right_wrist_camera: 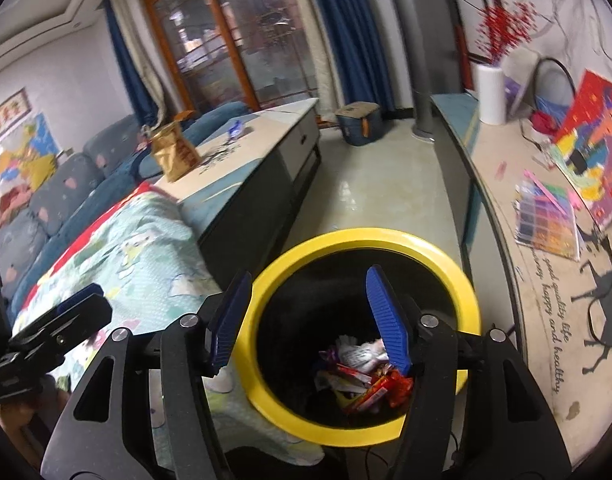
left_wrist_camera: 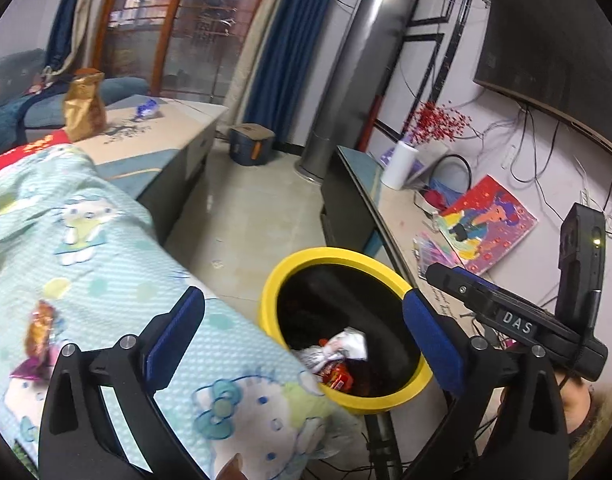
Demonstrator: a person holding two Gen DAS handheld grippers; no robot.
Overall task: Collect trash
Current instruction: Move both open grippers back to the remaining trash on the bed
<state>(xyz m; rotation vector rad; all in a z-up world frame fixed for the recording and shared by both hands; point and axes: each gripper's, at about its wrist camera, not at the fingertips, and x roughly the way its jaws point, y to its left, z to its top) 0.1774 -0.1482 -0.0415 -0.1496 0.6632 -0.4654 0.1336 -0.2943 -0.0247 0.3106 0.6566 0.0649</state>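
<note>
A black bin with a yellow rim [left_wrist_camera: 273, 280] [right_wrist_camera: 458, 272] stands on the floor beside a cartoon-print blanket [left_wrist_camera: 105, 264]. Crumpled wrappers [left_wrist_camera: 338, 356] [right_wrist_camera: 366, 376] lie at its bottom. My left gripper [left_wrist_camera: 303, 300] is wide open over the bin's near edge, with nothing between its fingers. My right gripper [right_wrist_camera: 310, 276] is open above the bin mouth and holds nothing; its black body [left_wrist_camera: 506, 316] shows at the right of the left wrist view. An orange wrapper [left_wrist_camera: 39, 328] lies on the blanket. A gold bag [left_wrist_camera: 83, 106] [right_wrist_camera: 173, 152] and a blue wrapper [left_wrist_camera: 147, 109] [right_wrist_camera: 235, 128] sit on the low table.
The low table [right_wrist_camera: 265, 136] runs along the left, with a sofa [right_wrist_camera: 65, 184] behind it. A long cabinet [right_wrist_camera: 506, 184] on the right carries a white vase [right_wrist_camera: 492, 94], a colourful painting [left_wrist_camera: 490, 224] and papers. A storage box [left_wrist_camera: 251, 144] stands on the floor strip between them.
</note>
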